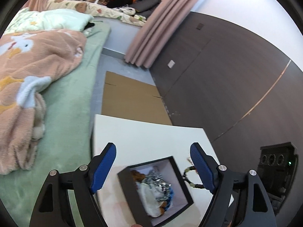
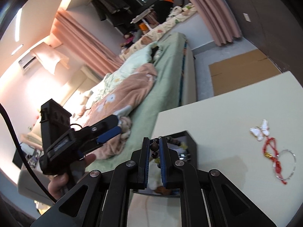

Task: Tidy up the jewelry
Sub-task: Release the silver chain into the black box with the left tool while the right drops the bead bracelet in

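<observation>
A black jewelry box with a white inside stands on the white table and holds several pieces, silver, white and brown. My left gripper is open and empty above the box. My right gripper is shut on a dark beaded bracelet and holds it over the box. The bracelet shows in the left wrist view hanging just right of the box. A white butterfly ornament, a red cord bracelet and a clear bangle lie on the table to the right.
A bed with a green sheet and a pink blanket runs along the table's left side. Flattened cardboard lies on the floor beyond the table. A dark wall panel is to the right.
</observation>
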### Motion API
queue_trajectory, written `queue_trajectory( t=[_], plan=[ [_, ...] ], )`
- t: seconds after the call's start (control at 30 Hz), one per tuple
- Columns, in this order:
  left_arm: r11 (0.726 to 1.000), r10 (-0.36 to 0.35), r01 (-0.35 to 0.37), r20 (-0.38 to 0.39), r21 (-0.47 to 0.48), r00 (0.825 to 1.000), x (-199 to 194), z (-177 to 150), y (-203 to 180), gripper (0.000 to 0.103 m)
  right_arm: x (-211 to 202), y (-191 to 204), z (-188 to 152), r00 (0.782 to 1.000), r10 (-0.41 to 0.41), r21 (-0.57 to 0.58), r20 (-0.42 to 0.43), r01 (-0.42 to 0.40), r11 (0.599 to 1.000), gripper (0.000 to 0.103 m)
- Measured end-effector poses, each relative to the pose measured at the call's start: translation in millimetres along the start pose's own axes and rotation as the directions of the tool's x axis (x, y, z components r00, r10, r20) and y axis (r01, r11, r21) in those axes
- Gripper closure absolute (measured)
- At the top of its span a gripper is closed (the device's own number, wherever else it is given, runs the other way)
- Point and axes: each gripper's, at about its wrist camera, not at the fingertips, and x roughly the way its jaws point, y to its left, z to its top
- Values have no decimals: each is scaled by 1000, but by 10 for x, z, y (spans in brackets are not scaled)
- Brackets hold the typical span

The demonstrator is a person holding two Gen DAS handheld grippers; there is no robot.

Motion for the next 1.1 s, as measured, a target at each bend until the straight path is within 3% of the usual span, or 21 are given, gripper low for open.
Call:
queue_trajectory(
  t=[0.23,0.33,0.37,0.4,0.47,0.5,0.8,1.1],
  plan=[
    [999,10,-10,16,-34,1000,-159,47,173,22,176,156,-55,999,11,-20,-35,-11,1000,91],
    [999,21,-20,20,-42,1000,-218,45,217,22,334,222,-92,994,29,-23,-101,-31,999,90],
    [999,25,-24,20,-43,999,-236,42,229,22,397,238,-111,990,35,-18,-135,-37,999,82],
    [999,33,-32,20,-43,999,-258,42,242,22,441,252,-138,986,36,-15,-160,-39,999,63],
    [998,39,-38,22,-44,999,-300,33,255,22,423,253,-162,988,15,-23,-155,-18,1000,43],
    [998,42,-41,24,-44,999,-321,31,255,22,380,243,-158,991,10,-26,-136,-14,1000,41],
    [998,60,-60,16,-7,998,-383,-47,75,22,-65,-217,-67,1000,-15,136,-12,17,991,40],
    [996,78,-78,0,39,997,-306,-113,-187,22,-556,-643,-19,990,-113,240,81,91,966,40]
  ],
)
